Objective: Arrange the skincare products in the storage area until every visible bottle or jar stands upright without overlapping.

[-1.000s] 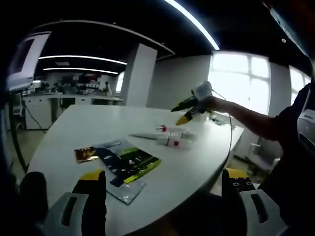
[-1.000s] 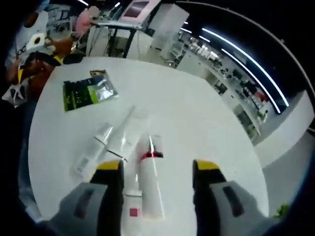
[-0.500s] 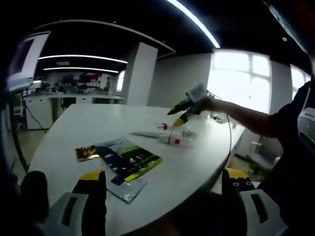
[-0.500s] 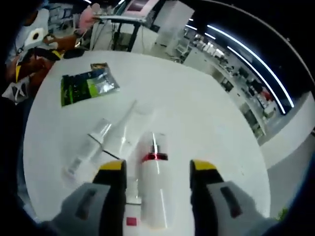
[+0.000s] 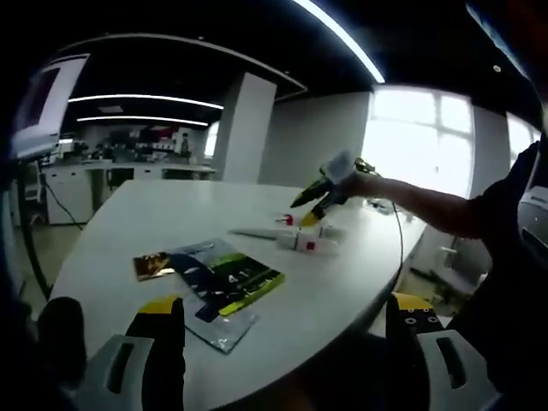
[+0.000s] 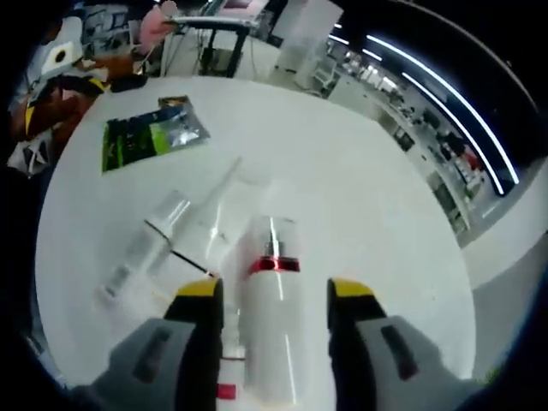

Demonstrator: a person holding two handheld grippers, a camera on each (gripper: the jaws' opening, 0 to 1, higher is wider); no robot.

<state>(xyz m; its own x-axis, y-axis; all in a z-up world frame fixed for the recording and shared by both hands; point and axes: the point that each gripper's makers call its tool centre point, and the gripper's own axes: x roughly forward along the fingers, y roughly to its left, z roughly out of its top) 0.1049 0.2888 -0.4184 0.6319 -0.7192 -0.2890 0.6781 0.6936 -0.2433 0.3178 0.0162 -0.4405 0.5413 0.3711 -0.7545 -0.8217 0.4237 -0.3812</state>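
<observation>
Here the right gripper point(image 6: 267, 300) has its jaws spread either side of a white bottle point(image 6: 272, 308) with a red band and clear cap, lying flat on the white desk point(image 6: 360, 188); whether the pads touch it I cannot tell. Just left of it lie a clear-capped tube point(image 6: 141, 248) and a thinner one point(image 6: 214, 214). Green packets point(image 6: 150, 135) lie farther off. The left gripper point(image 5: 282, 342) hangs wide open over the near desk edge, holding nothing.
</observation>
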